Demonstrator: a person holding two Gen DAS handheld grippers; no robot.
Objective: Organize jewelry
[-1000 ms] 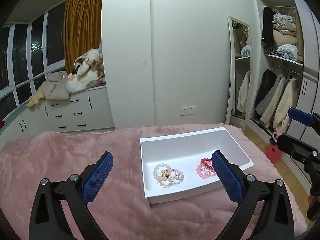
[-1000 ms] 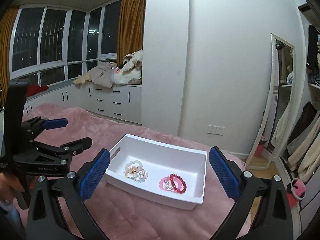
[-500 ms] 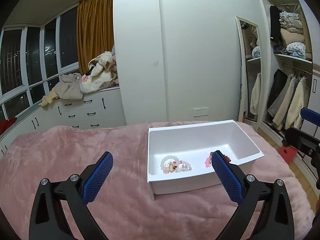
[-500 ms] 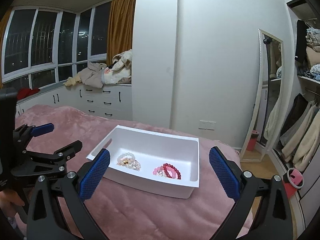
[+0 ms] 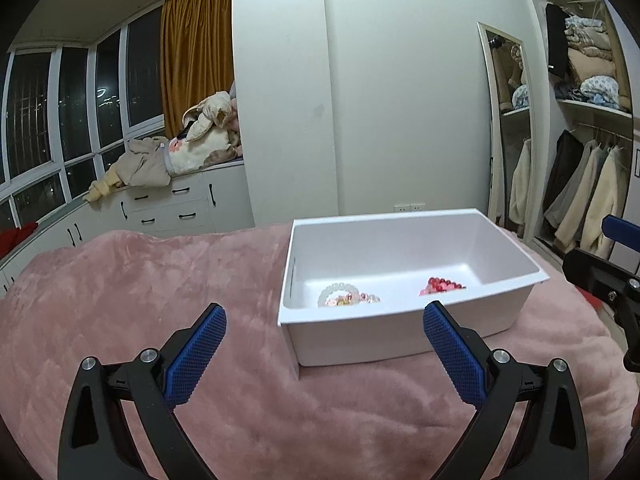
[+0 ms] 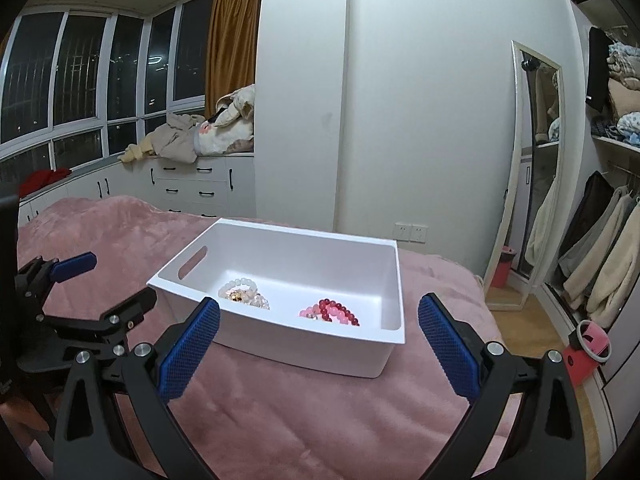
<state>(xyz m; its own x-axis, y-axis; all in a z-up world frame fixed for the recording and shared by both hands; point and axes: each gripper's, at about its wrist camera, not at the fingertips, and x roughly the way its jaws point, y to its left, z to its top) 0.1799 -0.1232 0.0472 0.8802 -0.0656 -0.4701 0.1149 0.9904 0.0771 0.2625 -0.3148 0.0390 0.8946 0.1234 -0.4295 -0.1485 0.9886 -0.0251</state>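
White bin (image 5: 400, 344) now nearer — both tools lower, spread.

Black tongs (image 5: 325, 354) w/ blue textured pads (image 5: 196, 356), silver screws.

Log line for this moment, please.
left gripper: open, empty | right gripper: open, empty | white bin on pink blanket | bracelets inside

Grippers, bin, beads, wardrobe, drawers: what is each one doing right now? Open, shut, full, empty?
Left gripper: open, empty.
Right gripper: open, empty.
Bin: upright on the blanket, no lid.
White beads: piled in the bin, left side.
Red beads: piled in the bin, right side.
Wardrobe: open, clothes hanging.
Drawers: shut.
Curtain: pulled aside.
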